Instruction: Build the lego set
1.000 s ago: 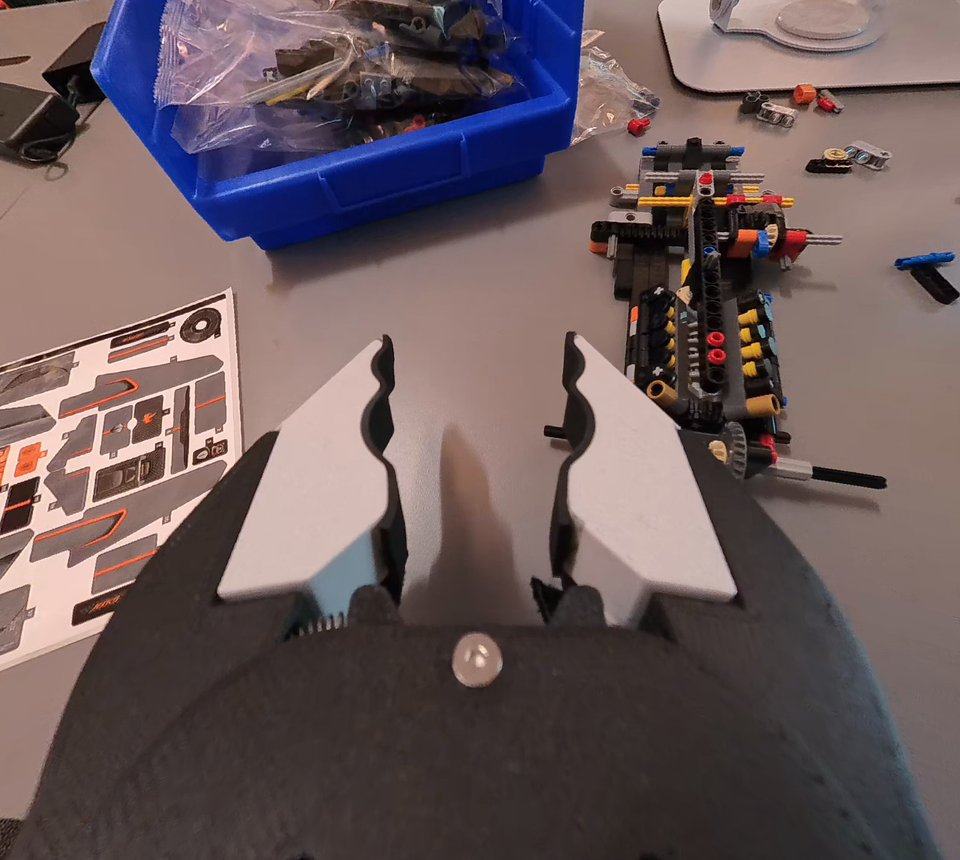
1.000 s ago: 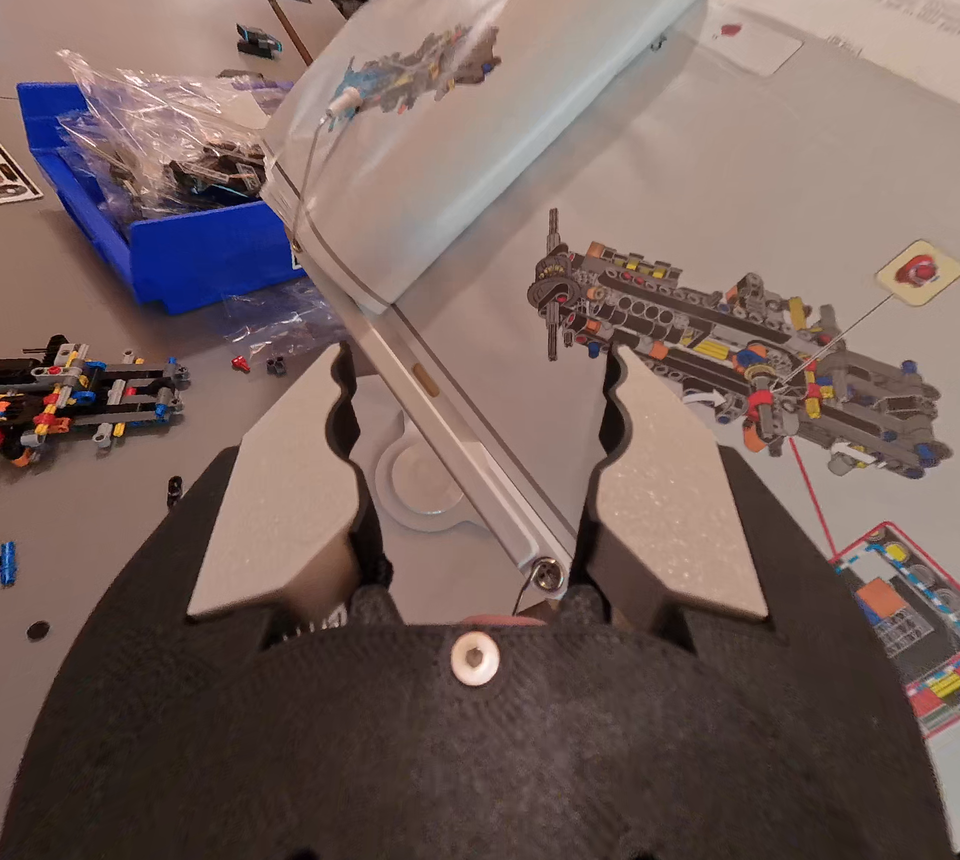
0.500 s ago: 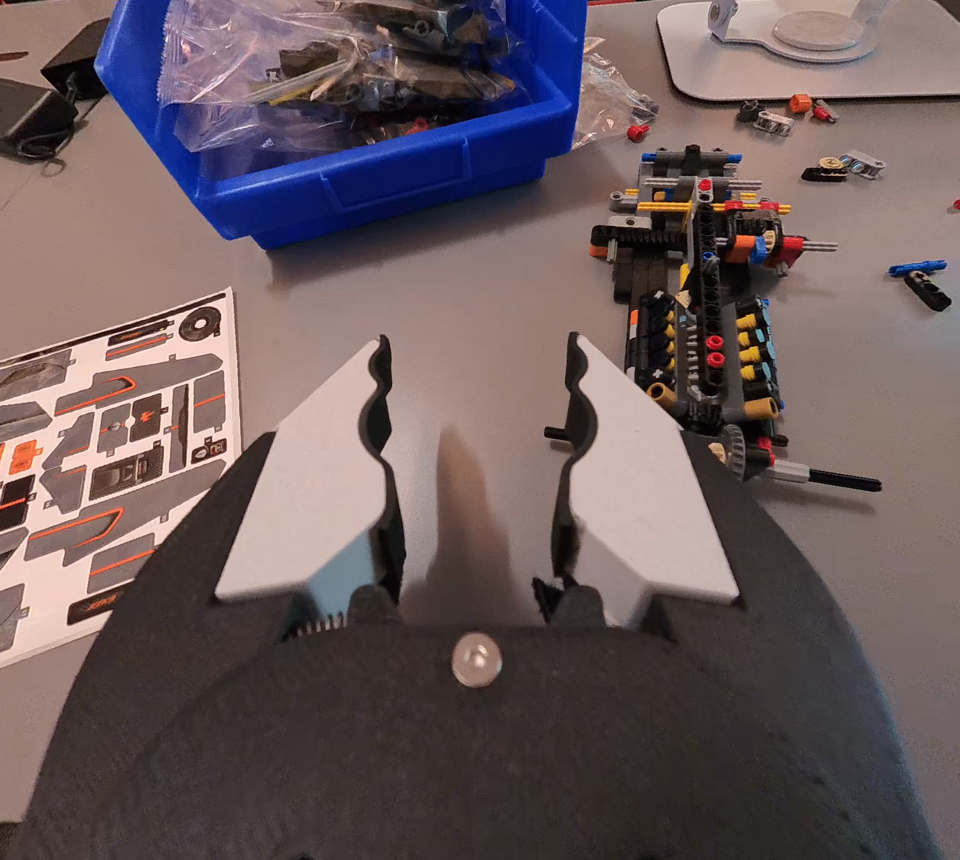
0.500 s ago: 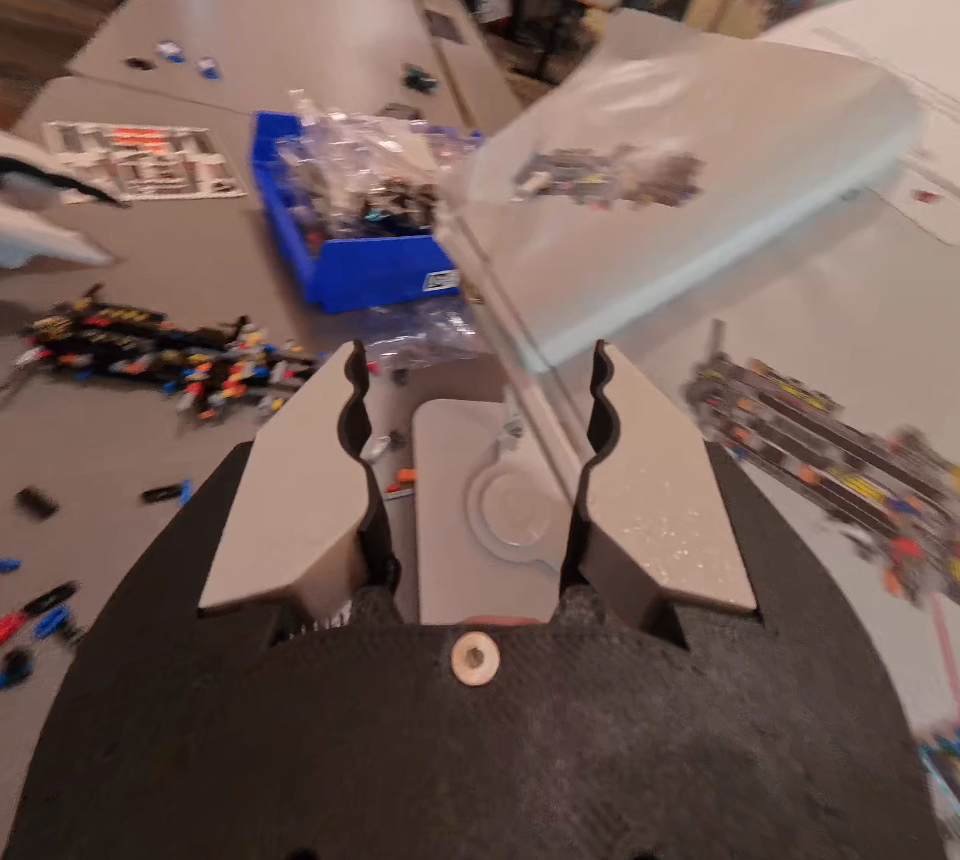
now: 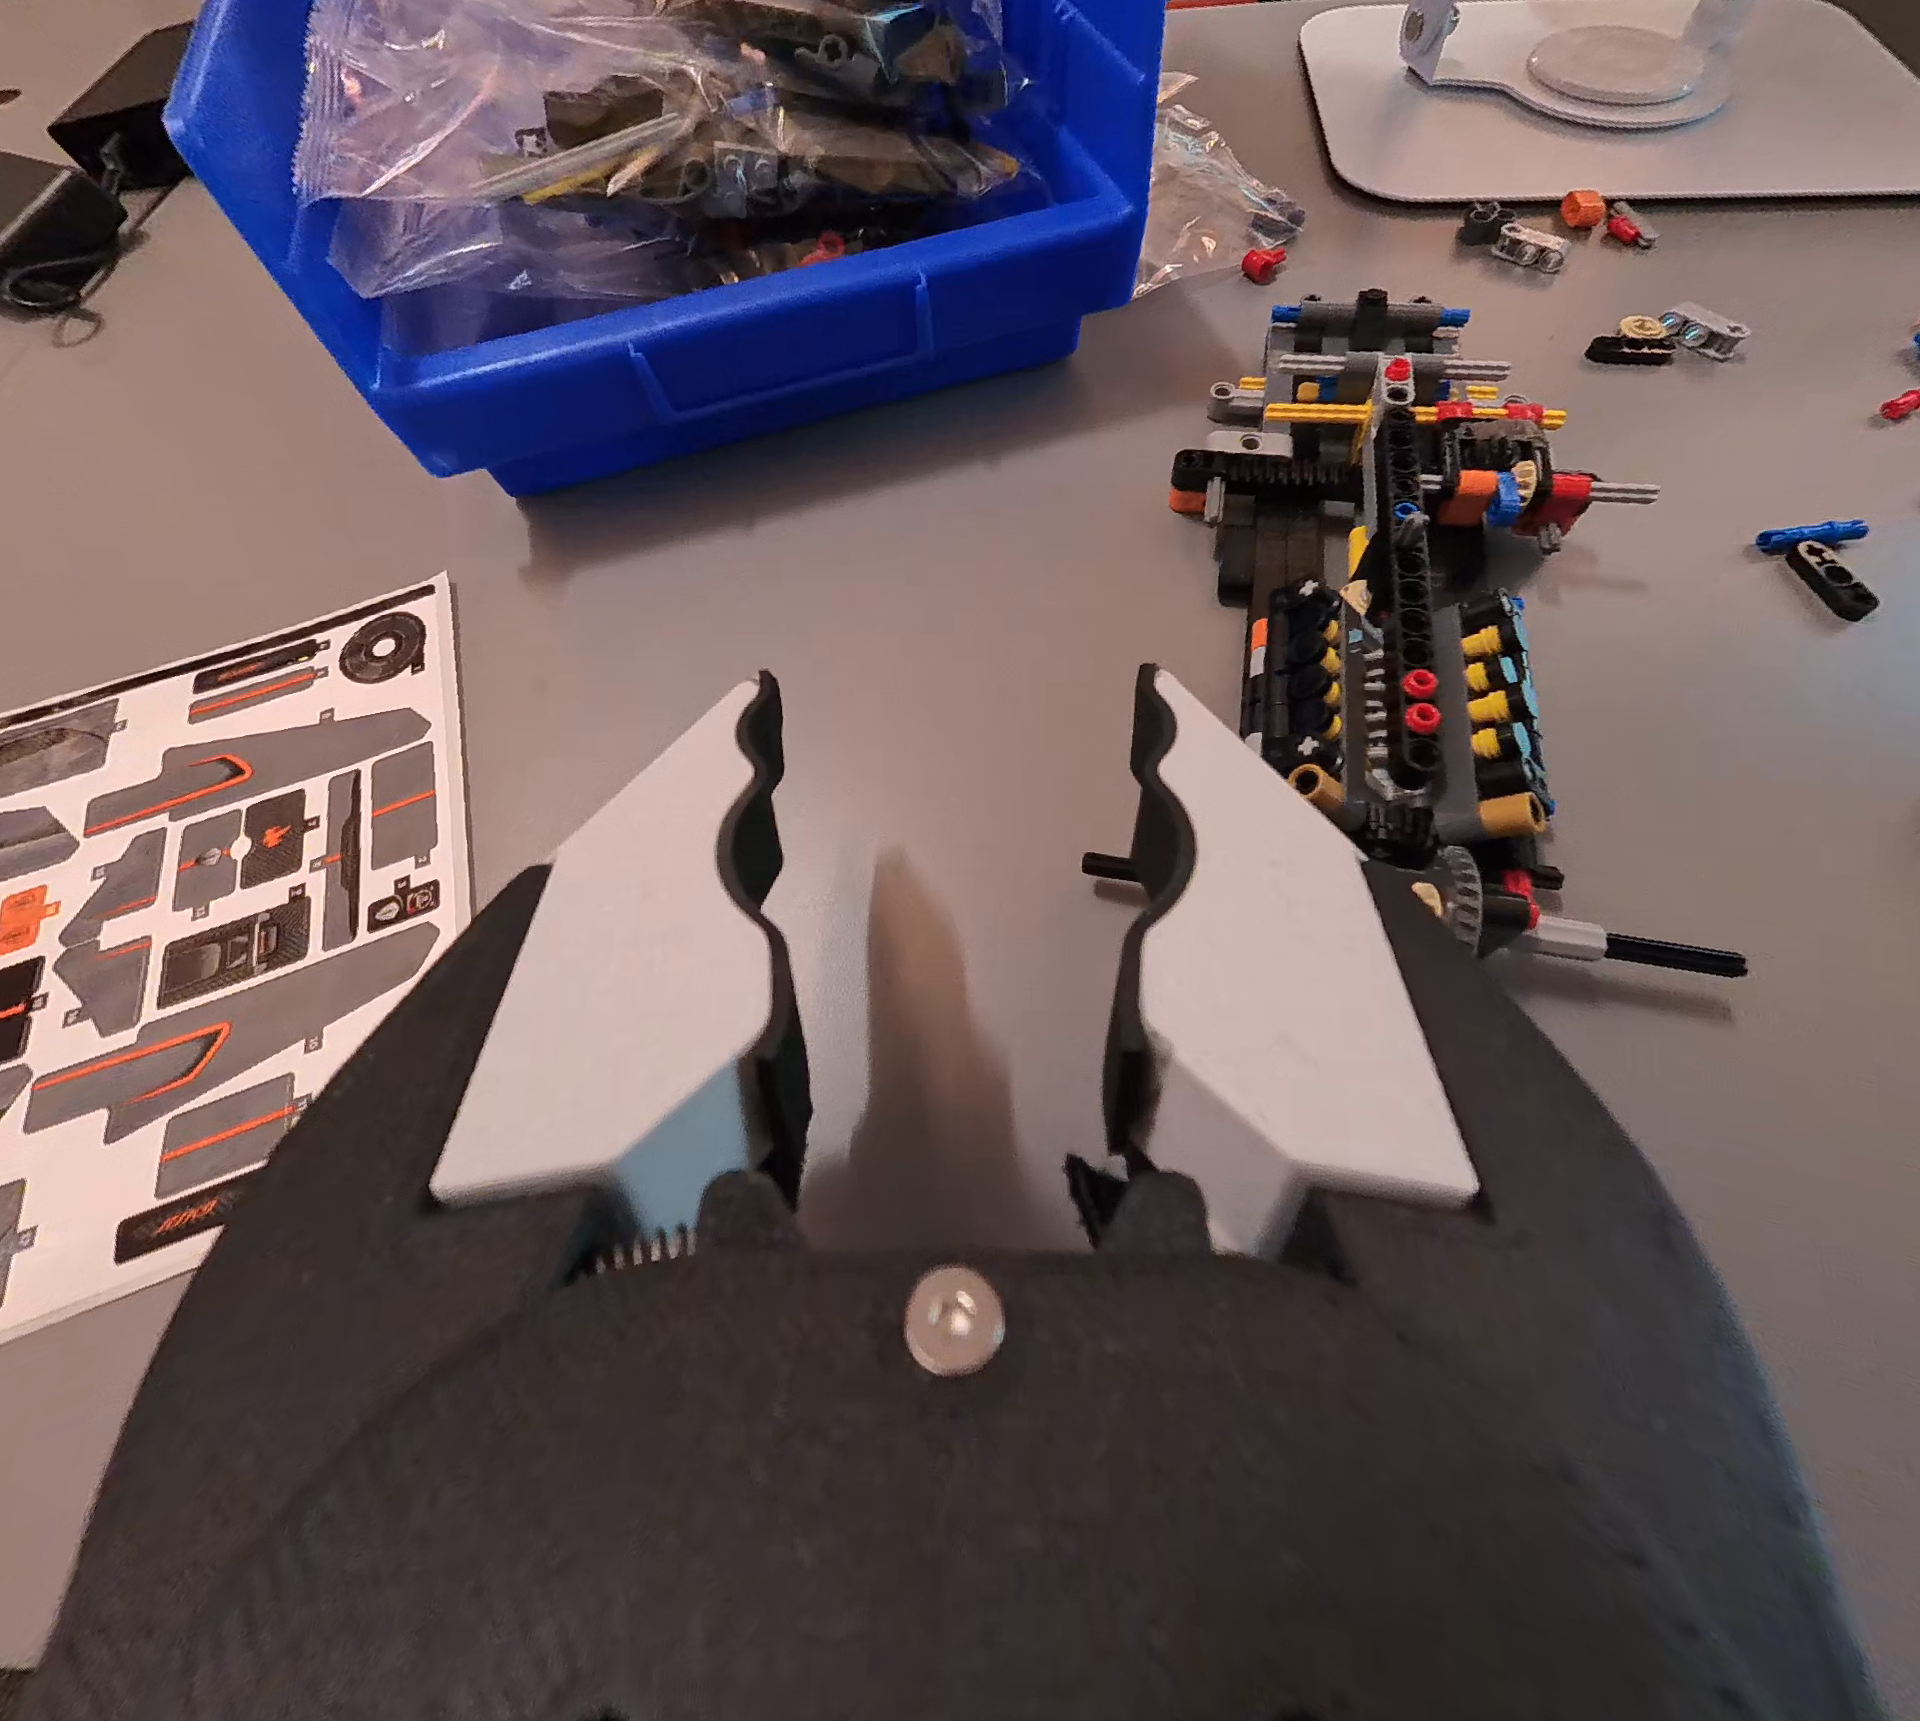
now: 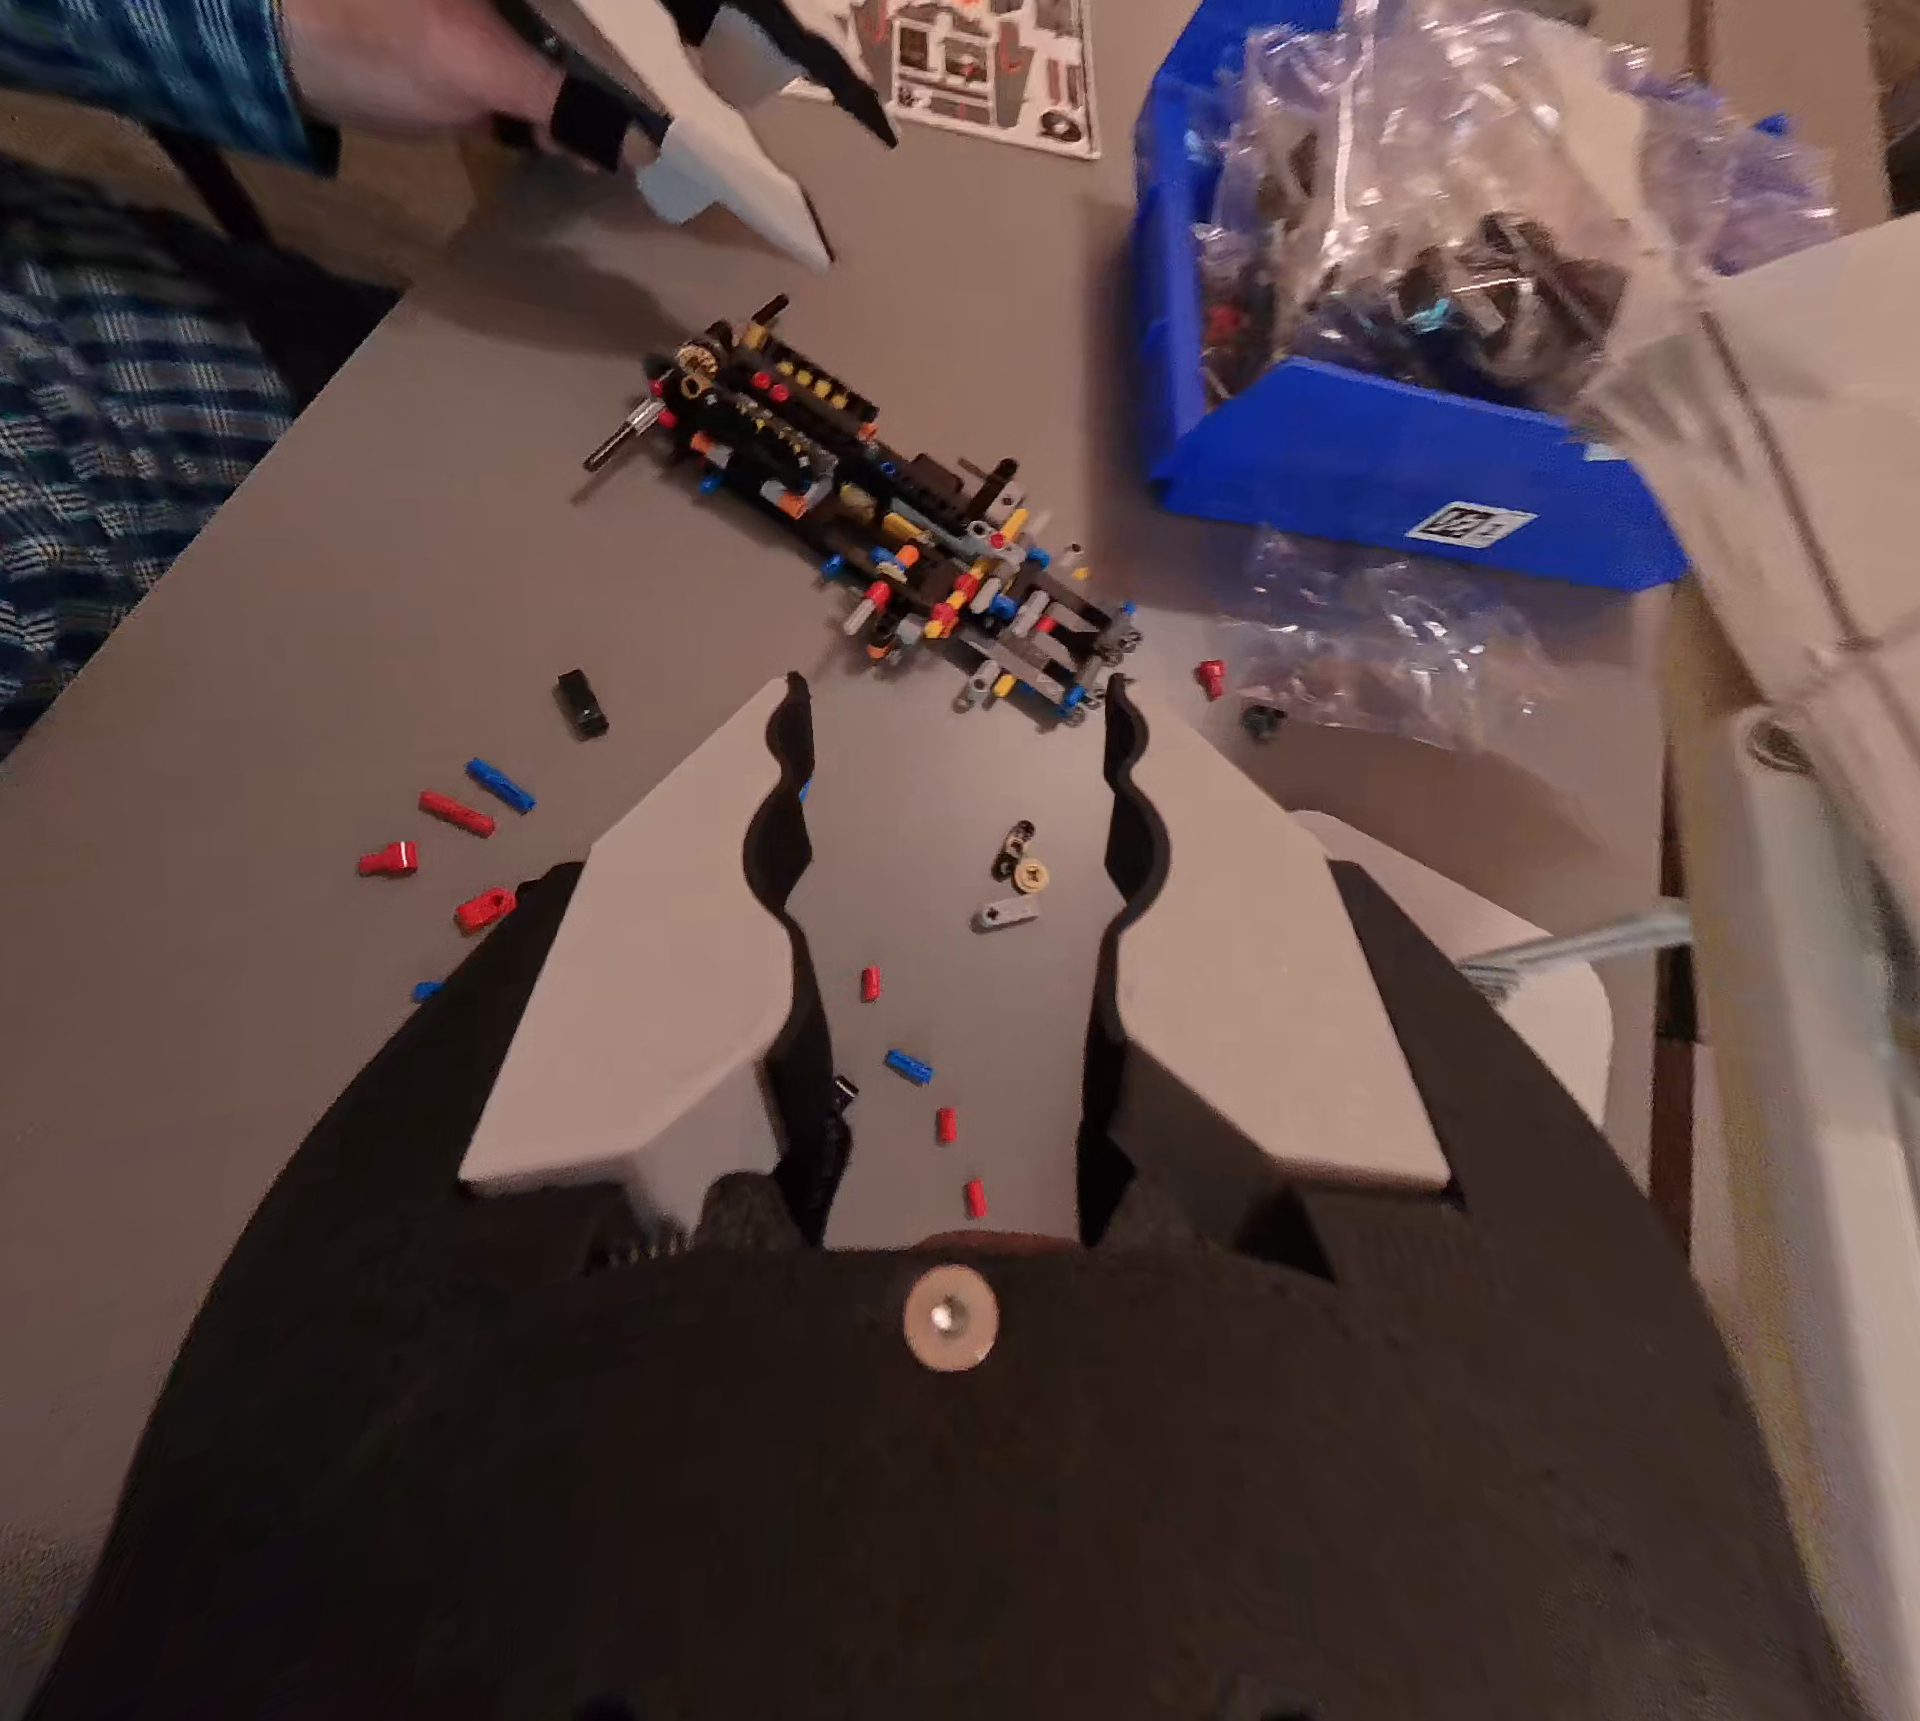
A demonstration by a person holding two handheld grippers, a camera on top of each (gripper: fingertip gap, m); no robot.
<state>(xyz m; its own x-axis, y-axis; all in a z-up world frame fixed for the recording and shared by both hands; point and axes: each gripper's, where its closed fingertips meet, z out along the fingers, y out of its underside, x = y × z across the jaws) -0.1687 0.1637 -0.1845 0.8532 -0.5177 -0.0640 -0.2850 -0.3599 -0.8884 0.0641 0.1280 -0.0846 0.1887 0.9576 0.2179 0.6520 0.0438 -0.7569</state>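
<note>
A partly built lego chassis (image 5: 1392,611) of black, grey, yellow and red parts lies on the grey table, right of my left gripper (image 5: 951,695). That gripper is open and empty, low over bare table. In the right wrist view the chassis (image 6: 883,518) lies just beyond my right gripper (image 6: 954,700), which is open and empty above loose pieces: a grey and black link cluster (image 6: 1013,876) and small red and blue pins (image 6: 909,1063). The left gripper (image 6: 769,154) also shows far left there, held by a hand.
A blue bin (image 5: 748,352) full of clear bags of parts stands behind. A sticker sheet (image 5: 208,882) lies left. A grey stand base (image 5: 1621,102) sits back right, with loose pieces (image 5: 1662,336) near it. More red and blue pins (image 6: 457,819) lie left of my right gripper. Across from one pair of fingers to the other is roughly 25 centimetres.
My right gripper has swung left and down, away from the instruction booklet on the stand, to above the loose pieces near the chassis. The left gripper has barely moved.
</note>
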